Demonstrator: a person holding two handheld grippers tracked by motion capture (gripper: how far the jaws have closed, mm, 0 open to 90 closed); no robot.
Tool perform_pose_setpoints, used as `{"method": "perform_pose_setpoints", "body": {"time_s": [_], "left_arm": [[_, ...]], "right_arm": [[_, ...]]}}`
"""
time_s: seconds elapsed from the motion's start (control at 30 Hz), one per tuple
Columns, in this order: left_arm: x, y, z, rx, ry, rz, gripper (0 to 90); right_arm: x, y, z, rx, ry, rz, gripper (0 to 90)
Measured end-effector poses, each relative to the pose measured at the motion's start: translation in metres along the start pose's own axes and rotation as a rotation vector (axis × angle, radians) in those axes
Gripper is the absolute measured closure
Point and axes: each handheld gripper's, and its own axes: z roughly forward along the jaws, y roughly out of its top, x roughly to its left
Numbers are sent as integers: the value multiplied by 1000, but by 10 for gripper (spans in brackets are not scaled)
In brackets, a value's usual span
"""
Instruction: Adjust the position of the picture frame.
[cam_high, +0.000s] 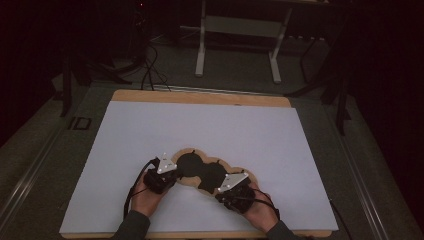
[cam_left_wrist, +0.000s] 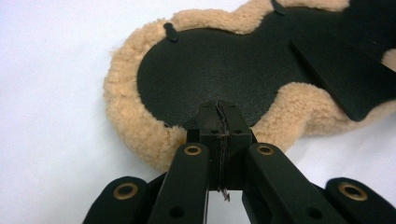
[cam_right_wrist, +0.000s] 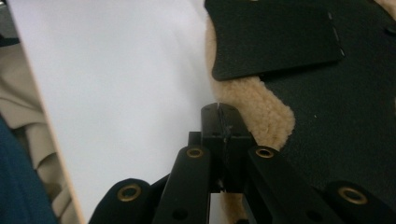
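High view: fleece-edged black pad (cam_high: 202, 172) lying flat on the white table sheet (cam_high: 200, 130), near the person's edge, long axis running from upper left to lower right between the two hands. Left gripper (cam_high: 172, 172) at the pad's left lobe, right gripper (cam_high: 225, 189) at its lower right end, each about equally close to its own end. Left gripper view: jaws pressed together, nothing visibly clamped between them, tips resting at the seam where tan fleece (cam_left_wrist: 135, 126) meets black leather face (cam_left_wrist: 210, 70), pad stretching ahead and to the right. Right gripper view: jaws likewise closed and seemingly empty, tips at the fleece rim (cam_right_wrist: 261, 112), pad ahead and rightward, bare sheet to the left. Judged from this: any grasp needs the jaws opened first, each hand taking its own nearer end.
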Motion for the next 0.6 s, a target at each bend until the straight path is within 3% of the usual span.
{"method": "perform_pose_setpoints", "body": {"time_s": [0.33, 0.6], "left_arm": [[-5, 1, 1, -3, -11, 17, 896], [-6, 1, 1, -11, -21, 11, 893]], "right_arm": [[-18, -4, 0, -10, -19, 47, 900], [-27, -6, -1, -14, -31, 49, 900]]}}
